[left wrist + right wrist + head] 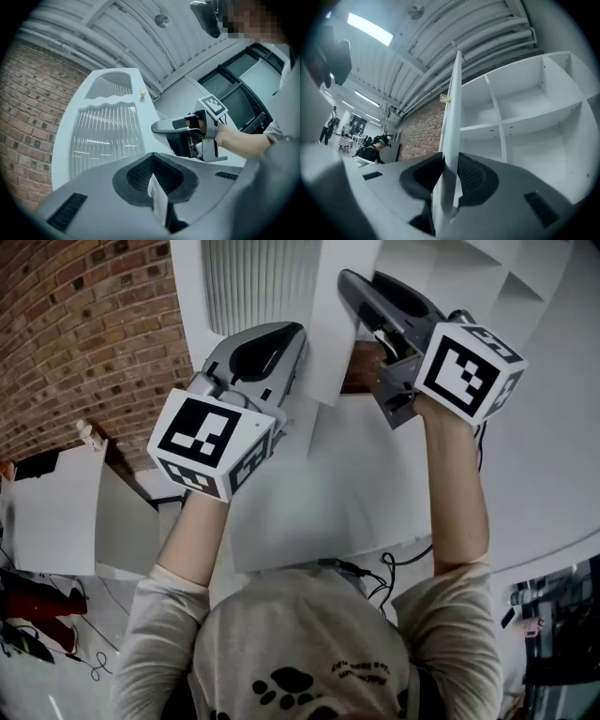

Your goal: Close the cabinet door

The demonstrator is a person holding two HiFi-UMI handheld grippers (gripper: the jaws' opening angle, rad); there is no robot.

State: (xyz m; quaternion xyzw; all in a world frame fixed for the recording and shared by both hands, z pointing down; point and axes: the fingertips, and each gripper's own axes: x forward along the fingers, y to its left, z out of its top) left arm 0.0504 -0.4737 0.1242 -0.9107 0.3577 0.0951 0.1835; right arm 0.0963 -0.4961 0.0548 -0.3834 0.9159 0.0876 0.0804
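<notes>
Both the left hand-held gripper [155, 187] and right hand-held gripper [448, 180] clamp the white cabinet door [455, 103], beside shelves [525, 110] and brick wall [84, 334].

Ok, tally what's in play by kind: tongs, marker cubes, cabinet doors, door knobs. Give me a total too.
grey two-jaw tongs: 2, the left tongs and the right tongs
black-and-white marker cubes: 2
white cabinet door with ribbed glass: 1
small pale knob: 1
Total: 6

Cool, even light from ceiling strip lamp [370, 29], soft shadows; gripper views fisheye-bent w/ dark corners, close foreground blurry.
</notes>
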